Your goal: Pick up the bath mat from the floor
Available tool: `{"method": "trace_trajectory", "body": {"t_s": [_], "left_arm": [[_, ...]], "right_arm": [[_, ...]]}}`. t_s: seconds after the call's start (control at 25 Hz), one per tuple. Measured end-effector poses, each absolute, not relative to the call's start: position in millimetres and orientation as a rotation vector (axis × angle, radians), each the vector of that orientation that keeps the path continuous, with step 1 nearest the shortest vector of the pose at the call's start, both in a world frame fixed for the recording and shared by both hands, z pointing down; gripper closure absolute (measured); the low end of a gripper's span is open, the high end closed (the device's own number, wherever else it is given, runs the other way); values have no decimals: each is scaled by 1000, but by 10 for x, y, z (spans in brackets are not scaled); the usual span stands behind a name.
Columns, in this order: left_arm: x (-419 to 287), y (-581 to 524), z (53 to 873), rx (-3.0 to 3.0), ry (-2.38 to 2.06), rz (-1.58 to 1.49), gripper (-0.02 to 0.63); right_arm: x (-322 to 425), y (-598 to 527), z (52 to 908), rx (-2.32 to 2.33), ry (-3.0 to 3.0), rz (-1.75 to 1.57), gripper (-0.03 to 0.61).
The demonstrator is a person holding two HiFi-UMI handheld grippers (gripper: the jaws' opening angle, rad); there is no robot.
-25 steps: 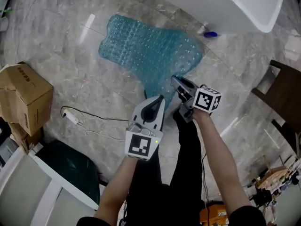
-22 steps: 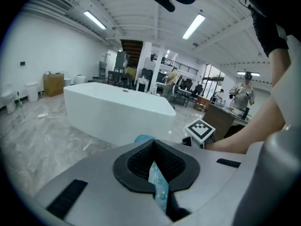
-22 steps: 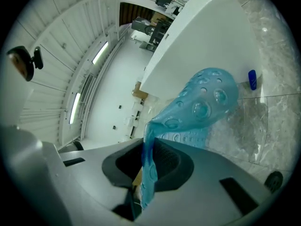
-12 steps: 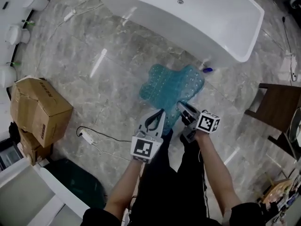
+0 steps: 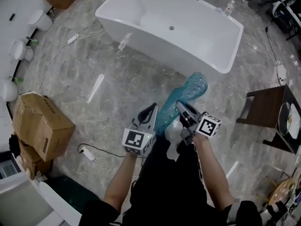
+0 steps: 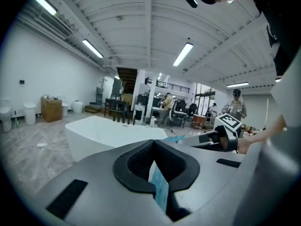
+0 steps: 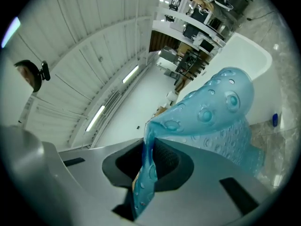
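One bath mat point(image 5: 188, 95), two grippers point(image 5: 153, 108) point(image 5: 180, 104), one bathtub point(image 5: 155, 40)

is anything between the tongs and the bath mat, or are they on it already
Nothing visible stands in the way. The left tongs and the right tongs are each shut on an edge of the bath mat, with the blue sheet pinched between their pads, and the rest of it hangs from them.

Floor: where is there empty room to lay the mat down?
The biggest bare patch of floor lies between the tub and the box, wide enough for the mat. A smaller one lies between the tub and the stool. It's crowded near the cable by the box.
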State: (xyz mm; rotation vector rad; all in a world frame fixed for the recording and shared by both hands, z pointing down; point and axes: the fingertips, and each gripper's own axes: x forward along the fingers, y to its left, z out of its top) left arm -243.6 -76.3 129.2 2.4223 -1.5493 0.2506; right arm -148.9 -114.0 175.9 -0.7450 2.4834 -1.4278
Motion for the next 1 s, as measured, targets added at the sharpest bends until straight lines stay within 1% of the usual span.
{"method": "trace_trajectory", "body": {"t_s": [0.36,0.72,0.84,1.0], "left_arm": [[-2279,-1009,394,2589,-1568,167,609],[-2199,-1282,-541,2740,-1650,32,609],[-2201,-1326,-738,2761,-1660,13,609],[-2328,-1363,-917,2750,-1666,-23,609]], "right_arm": [[-1411,-1343,370,-809,2611,-887,537],[-1328,-1447,-683,-1052,2768,-192,540],[-1408,-1464,-956,-1074,2796,-43,540],[-1475,-1555,-1219,-1123,2798,74,540]]}}
